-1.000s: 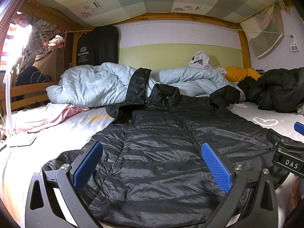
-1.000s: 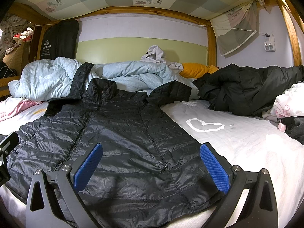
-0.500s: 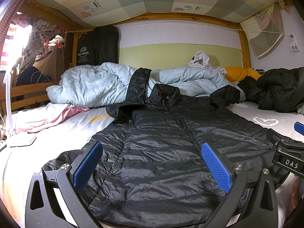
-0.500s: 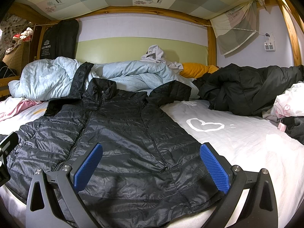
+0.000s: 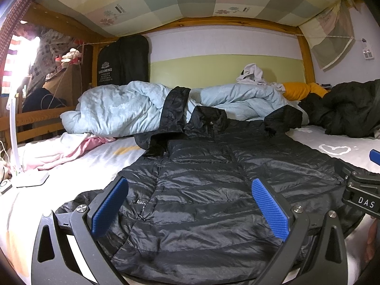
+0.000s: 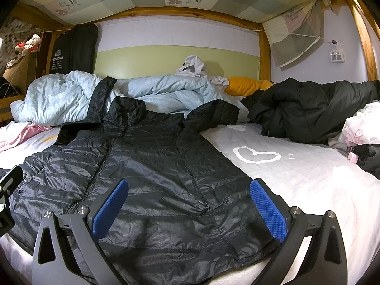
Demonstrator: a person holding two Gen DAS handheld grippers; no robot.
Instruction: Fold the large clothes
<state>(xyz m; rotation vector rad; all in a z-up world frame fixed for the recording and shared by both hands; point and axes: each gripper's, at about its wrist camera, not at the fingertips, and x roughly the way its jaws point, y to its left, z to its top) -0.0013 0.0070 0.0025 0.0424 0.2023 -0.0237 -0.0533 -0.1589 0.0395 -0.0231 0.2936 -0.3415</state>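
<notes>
A black quilted puffer jacket (image 5: 209, 190) lies flat and front-up on the white bed sheet, collar away from me; it also shows in the right wrist view (image 6: 152, 171). Its sleeves run up onto the light blue duvet (image 5: 114, 111). My left gripper (image 5: 190, 206) is open and empty, hovering over the jacket's lower left hem. My right gripper (image 6: 188, 207) is open and empty over the lower right hem. The right gripper's body (image 5: 361, 190) shows at the right edge of the left wrist view.
A second black coat (image 6: 308, 109) is heaped at the back right beside a yellow pillow (image 6: 247, 84). Pink and white clothes (image 5: 59, 152) lie at the left, next to a white lamp base (image 5: 30, 178). The wooden bunk frame (image 6: 264, 54) and wall enclose the bed.
</notes>
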